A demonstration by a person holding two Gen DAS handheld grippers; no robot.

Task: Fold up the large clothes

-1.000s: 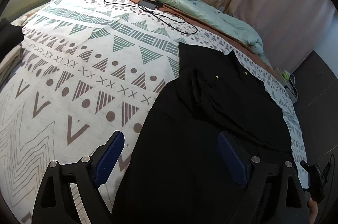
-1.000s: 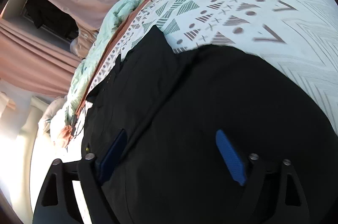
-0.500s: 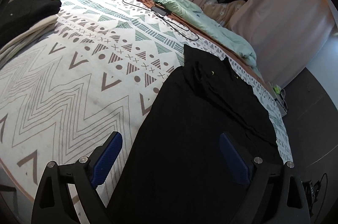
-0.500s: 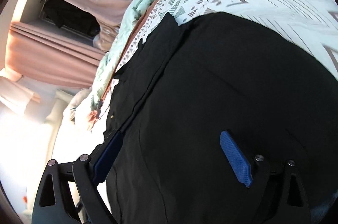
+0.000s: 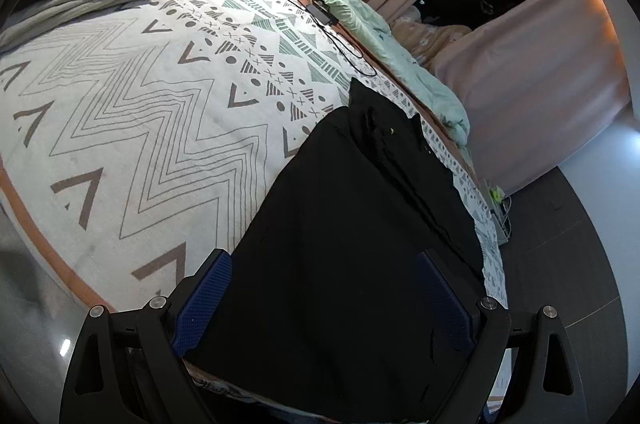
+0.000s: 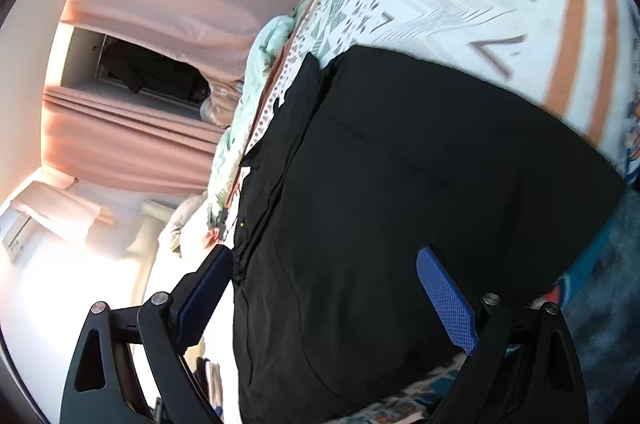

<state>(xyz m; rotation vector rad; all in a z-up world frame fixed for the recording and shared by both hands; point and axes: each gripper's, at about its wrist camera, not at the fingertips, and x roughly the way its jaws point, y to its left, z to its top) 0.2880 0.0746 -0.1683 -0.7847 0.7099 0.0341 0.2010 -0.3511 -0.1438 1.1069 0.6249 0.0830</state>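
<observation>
Both grippers have drawn back toward the bed's [image 5: 132,128] near edge since 1 s ago. The left gripper [image 5: 324,300] and right gripper [image 6: 326,298] stay spread, empty, above the black garment [image 5: 352,224] overhanging that edge.

Black garment [image 5: 352,236] — matt cloth, smooth, with faint creases and seams. Bedspread [image 5: 152,128] — printed cloth, flat and matt, geometric pattern in grey, green and brown. Mint quilt [image 5: 392,52] — soft, rumpled cloth. Curtains [image 5: 532,64] — pinkish fabric in heavy folds. Left gripper [image 5: 322,298], right gripper [image 6: 324,298] — black frames that look like matt plastic, shiny metal screw heads, blue pads [image 6: 448,302] with a fine gridded, rubbery texture. Floor [image 5: 568,224] — dark, smooth, slightly glossy tiles.
</observation>
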